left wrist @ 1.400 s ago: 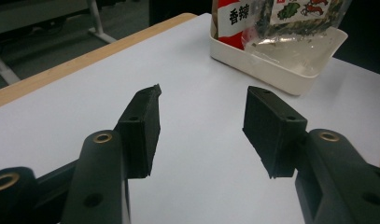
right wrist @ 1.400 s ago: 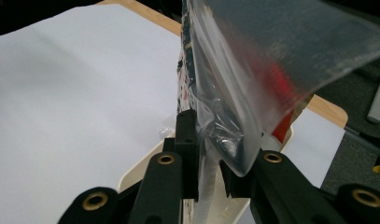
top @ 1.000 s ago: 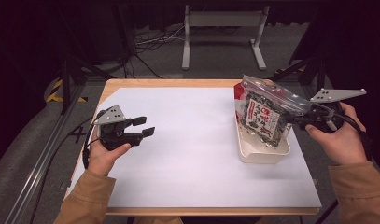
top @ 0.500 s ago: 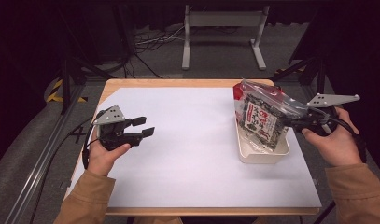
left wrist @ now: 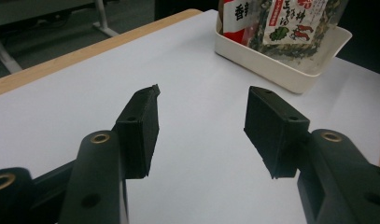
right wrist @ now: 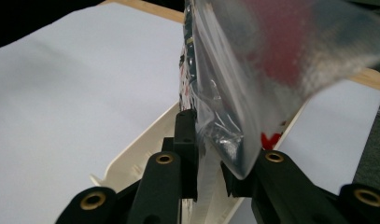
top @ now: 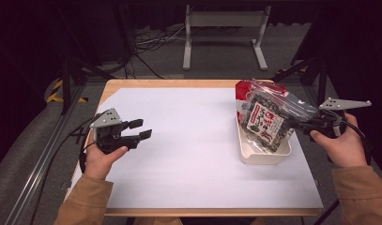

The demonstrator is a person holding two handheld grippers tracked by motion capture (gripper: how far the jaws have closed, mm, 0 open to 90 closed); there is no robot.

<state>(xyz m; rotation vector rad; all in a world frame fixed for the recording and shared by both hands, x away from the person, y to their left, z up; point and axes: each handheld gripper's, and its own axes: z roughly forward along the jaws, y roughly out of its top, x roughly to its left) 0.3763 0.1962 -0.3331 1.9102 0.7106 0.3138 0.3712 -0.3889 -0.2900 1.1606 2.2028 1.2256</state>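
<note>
While pinching one edge of the clear plastic zip bag (top: 266,115) of dark green snack packets with red labels, holding the right gripper (top: 296,124) clamped on the film, jaws drawn close together with only the thin plastic between the pads. Seeing the bag directly ahead of those jaws, ballooning up and away from the tips in the right gripper view. Reading its long axis as running straight out from the right gripper's tips and sloping down beyond them, with the far, lower end apparently sitting in the cream rectangular plastic tray (top: 263,157) just below and in front of the jaws. Judging the next move as turning on that line: lowering along it for laying the bag flat in the tray, or lifting along it for drawing the bag clear. Hovering the left gripper (top: 144,129) well apart from both, jaws standing open with nothing between them, only the white paper sheet (top: 193,140) lying under them. Pointing across that sheet, with the tray and bag far ahead of the left gripper's tips and a little to their right in the left gripper view. Being the nearer one by far, the right hand (top: 339,145) looking better placed for finishing the work, unaided.
</note>
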